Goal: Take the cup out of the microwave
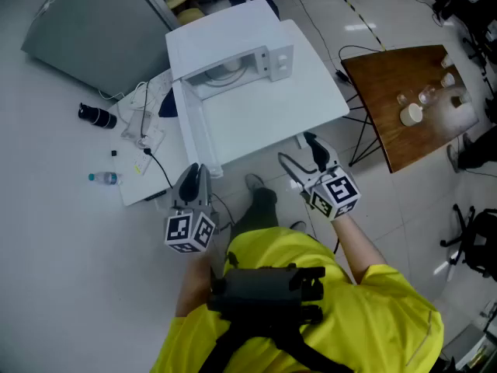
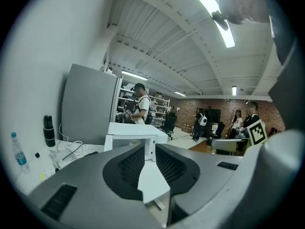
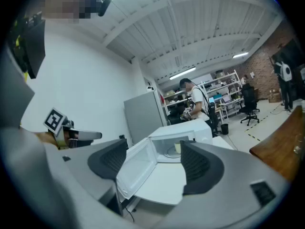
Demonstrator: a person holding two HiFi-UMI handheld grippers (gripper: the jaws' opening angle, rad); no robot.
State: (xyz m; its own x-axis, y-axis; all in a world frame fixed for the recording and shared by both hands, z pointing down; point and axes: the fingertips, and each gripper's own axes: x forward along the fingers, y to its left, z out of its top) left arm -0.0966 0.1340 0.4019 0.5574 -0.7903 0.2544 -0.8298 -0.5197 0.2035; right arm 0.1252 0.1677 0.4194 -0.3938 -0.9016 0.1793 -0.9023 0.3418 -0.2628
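Observation:
A white microwave point(image 1: 225, 45) stands at the far end of a white table point(image 1: 311, 99). Its door point(image 1: 194, 134) is swung fully open toward me on the left. A pale cup point(image 3: 180, 147) sits on the turntable inside; in the head view only a round shape point(image 1: 227, 73) shows in the cavity. My left gripper point(image 1: 194, 179) hovers just off the table's near left corner, close to the door's free end, shut with nothing held point(image 2: 148, 149). My right gripper point(image 1: 299, 154) is open and empty at the table's near edge, pointing at the microwave point(image 3: 153, 151).
On the left part of the table lie a black bottle point(image 1: 97, 116), a water bottle point(image 1: 102, 178) and cables point(image 1: 140, 119). A grey cabinet point(image 1: 85, 22) stands behind. A wooden table point(image 1: 411, 99) with cups is at the right, and a black chair point(image 1: 475, 239).

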